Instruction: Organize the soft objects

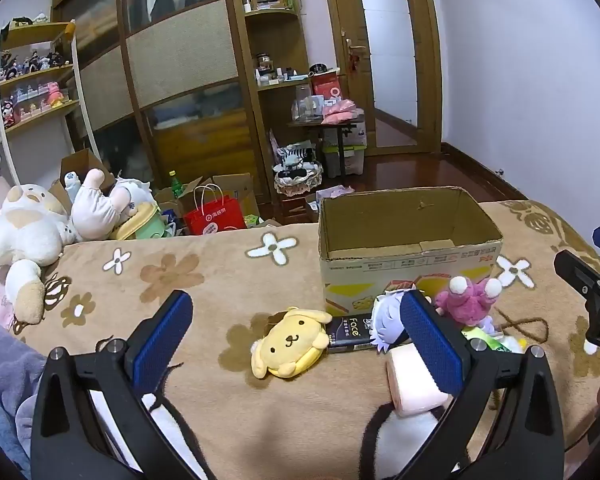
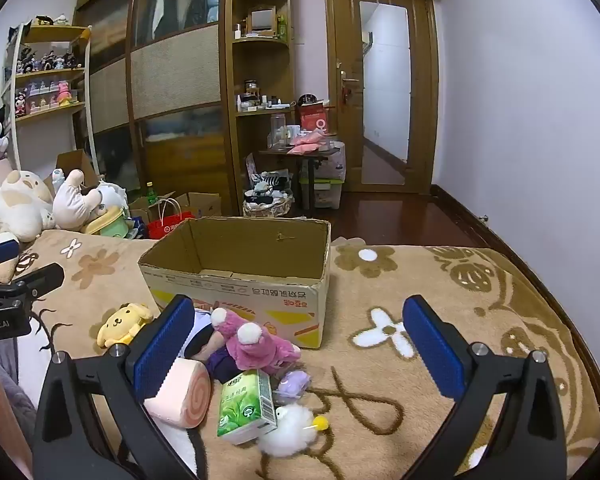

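While heaped at the near foot of the empty cardboard box [image 2: 236, 276]: pink plush [image 2: 256, 346], swirl-roll cushion [image 2: 184, 398], yellow dog plush [image 1: 288, 340]; risk of snagging the green tissue pack [image 2: 246, 408] too. Left gripper [image 1: 296, 336] and right gripper [image 2: 296, 340] both wide open, empty

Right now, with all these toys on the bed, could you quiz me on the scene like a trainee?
1. True or false: the cardboard box already holds toys.
2. Which lies nearest the green tissue pack: A) yellow dog plush, B) white fluffy toy, C) red bag?
3. Fill in: both the left hand-held gripper and the right hand-held gripper are ____.

Key: 1 false, it looks empty; 2 B; 3 open, holding nothing.
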{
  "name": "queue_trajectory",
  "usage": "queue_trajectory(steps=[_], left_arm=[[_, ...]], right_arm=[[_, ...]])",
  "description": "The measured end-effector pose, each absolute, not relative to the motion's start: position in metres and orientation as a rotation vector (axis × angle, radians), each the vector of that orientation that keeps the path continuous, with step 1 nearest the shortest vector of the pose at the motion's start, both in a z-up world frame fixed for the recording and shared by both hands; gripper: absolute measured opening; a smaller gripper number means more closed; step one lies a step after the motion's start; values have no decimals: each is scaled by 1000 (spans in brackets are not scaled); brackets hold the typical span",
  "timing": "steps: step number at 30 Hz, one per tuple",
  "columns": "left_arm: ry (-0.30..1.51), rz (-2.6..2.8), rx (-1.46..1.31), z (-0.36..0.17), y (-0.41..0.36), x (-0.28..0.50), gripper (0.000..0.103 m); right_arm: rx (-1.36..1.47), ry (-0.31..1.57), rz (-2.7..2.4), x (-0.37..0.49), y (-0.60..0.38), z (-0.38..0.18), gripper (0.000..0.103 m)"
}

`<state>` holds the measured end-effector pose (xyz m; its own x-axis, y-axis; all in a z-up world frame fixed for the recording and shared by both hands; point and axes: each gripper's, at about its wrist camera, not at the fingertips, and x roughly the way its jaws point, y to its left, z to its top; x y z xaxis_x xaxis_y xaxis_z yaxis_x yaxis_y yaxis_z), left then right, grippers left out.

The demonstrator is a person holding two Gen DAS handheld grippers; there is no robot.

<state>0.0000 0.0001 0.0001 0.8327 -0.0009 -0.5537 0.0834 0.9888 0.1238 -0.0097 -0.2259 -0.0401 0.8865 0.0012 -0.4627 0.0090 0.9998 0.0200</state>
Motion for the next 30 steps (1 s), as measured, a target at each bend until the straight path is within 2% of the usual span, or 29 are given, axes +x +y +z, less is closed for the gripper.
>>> queue_trajectory(steps=[30], left_arm=[[587,-42,153,0,0,0,102]], right_arm=[[18,479,-4,-10,-225,-40,103]])
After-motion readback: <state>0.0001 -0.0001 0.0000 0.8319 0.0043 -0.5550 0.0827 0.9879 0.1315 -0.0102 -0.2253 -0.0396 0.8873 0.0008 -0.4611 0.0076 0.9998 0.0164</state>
